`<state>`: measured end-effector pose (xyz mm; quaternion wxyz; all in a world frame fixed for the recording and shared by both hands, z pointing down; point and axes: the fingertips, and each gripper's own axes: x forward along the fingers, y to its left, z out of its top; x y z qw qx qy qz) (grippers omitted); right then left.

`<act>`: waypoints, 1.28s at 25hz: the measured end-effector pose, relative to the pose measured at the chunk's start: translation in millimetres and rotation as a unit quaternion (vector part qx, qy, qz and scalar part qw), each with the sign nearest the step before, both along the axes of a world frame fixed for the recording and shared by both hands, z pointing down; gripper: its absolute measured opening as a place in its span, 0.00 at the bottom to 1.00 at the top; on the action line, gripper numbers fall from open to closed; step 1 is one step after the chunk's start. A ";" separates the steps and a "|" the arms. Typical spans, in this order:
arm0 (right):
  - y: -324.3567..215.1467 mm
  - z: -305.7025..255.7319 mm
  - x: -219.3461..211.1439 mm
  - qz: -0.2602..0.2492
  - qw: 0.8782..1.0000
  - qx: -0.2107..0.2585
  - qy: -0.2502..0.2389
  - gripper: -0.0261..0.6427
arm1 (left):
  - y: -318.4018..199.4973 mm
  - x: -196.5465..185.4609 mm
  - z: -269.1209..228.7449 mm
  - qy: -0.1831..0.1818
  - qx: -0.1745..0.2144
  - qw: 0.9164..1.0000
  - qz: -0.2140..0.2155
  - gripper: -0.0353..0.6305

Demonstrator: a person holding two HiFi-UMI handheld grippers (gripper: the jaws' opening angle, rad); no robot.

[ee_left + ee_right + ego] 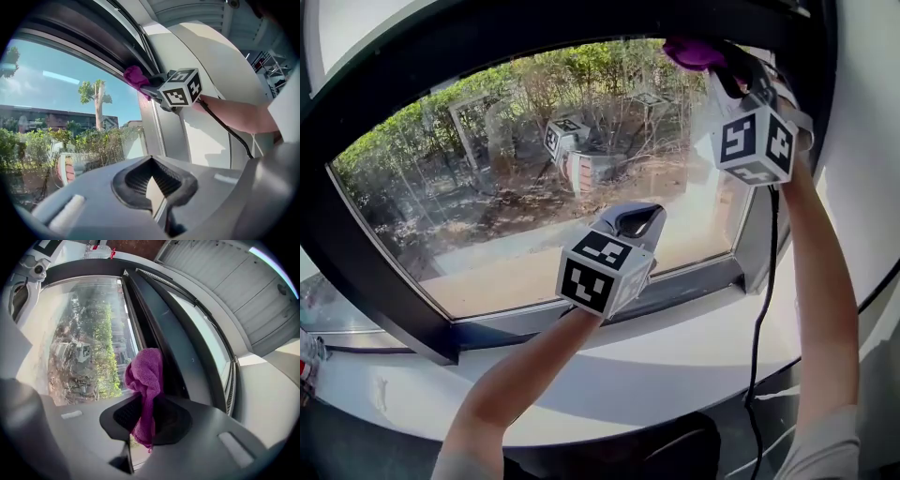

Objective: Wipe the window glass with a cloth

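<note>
- The cloth (146,376), a purple rag, is clamped between the jaws of the right gripper (724,66).
- Its long axis runs along the jaws. The bunched end points out past the tips, and a thin tail hangs back down between the pads.
- In the head view that bunched end sits at the top right corner of the glass (516,187), where the pane meets the dark frame (384,281). I cannot tell whether it presses on the pane or only on the frame.
- The right arm is raised high and the gripper points up and away from the person. A black cable (764,281) hangs down beside the forearm.
- The left gripper (152,190) has its jaws drawn together with nothing between them.
- It is held low before the lower middle of the glass, above the white sill (675,347). It points towards the pane and is well apart from the cloth.
</note>
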<state>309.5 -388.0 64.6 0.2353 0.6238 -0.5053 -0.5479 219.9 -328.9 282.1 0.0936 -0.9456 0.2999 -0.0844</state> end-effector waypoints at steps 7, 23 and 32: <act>-4.1 84.4 -10.6 -0.015 0.998 -0.061 0.015 0.15 | 0.3 -6.8 29.6 -0.008 -0.017 1.000 -0.003 0.05; -12.0 380.1 -20.6 -0.049 0.963 -0.254 0.071 0.15 | 2.2 -12.0 157.0 -0.048 -0.109 0.993 -0.027 0.05; -15.8 471.6 -27.6 -0.061 0.920 -0.378 0.090 0.15 | 3.9 -20.6 192.0 -0.059 -0.137 0.988 -0.034 0.05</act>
